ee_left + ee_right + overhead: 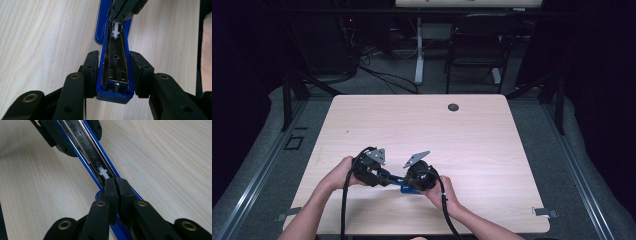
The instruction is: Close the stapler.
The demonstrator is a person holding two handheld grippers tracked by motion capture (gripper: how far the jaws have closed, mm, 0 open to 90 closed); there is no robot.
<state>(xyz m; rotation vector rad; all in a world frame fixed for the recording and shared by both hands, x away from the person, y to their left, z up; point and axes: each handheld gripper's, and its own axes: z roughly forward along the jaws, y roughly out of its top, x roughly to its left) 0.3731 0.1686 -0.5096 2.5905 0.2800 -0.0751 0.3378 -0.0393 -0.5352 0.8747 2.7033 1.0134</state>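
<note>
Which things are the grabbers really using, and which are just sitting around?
In use:
- blue stapler, opened up, its metal tray showing
- left gripper, jaws clamped on the stapler's sides
- right gripper, jaws shut together inside the open stapler
- table, which the stapler lies on

Just sitting around:
- round dark plug in the tabletop
- black chair behind the table
- cables on the floor

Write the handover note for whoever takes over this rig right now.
Left gripper: jaws clamped on the sides of the blue stapler, holding its open metal channel steady.
Right gripper: jaws shut, tips pushed into the channel by the white pusher.
The stapler sits low over the table near the person's edge.
Done: stapler opened. No staples visible in the channel.
Left, probably: finish working the pusher, then close the stapler.
</note>
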